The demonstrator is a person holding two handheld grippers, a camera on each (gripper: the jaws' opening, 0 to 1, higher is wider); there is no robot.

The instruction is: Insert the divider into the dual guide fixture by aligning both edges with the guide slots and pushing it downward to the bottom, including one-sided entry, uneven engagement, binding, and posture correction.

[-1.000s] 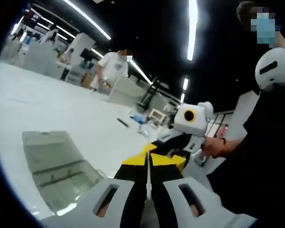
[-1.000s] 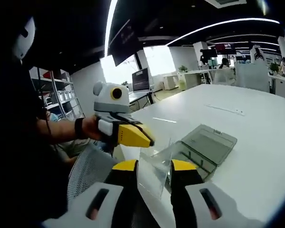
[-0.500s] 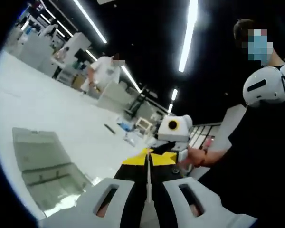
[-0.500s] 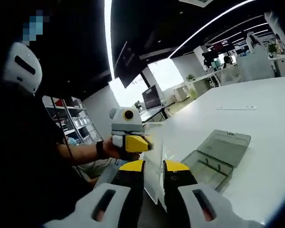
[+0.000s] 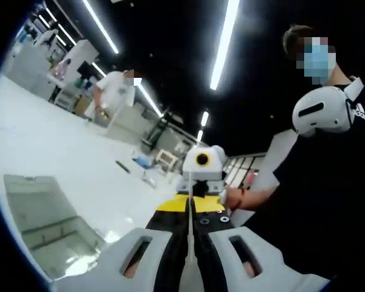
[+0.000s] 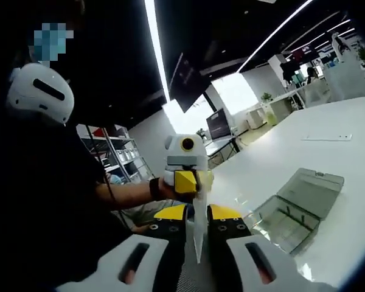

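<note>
Carrying the divider [image 6: 198, 234] edge-on between both tongs, well above the desk [image 6: 328, 164]; left tongs [image 5: 189, 210] and right tongs [image 6: 198, 213] each clamp an edge. Fixture [image 6: 295, 210] sits open at 3 o'clock in right gripper view, untouched. Next, I reckon: swing over, level both edges w/ slots, lower evenly.
</note>
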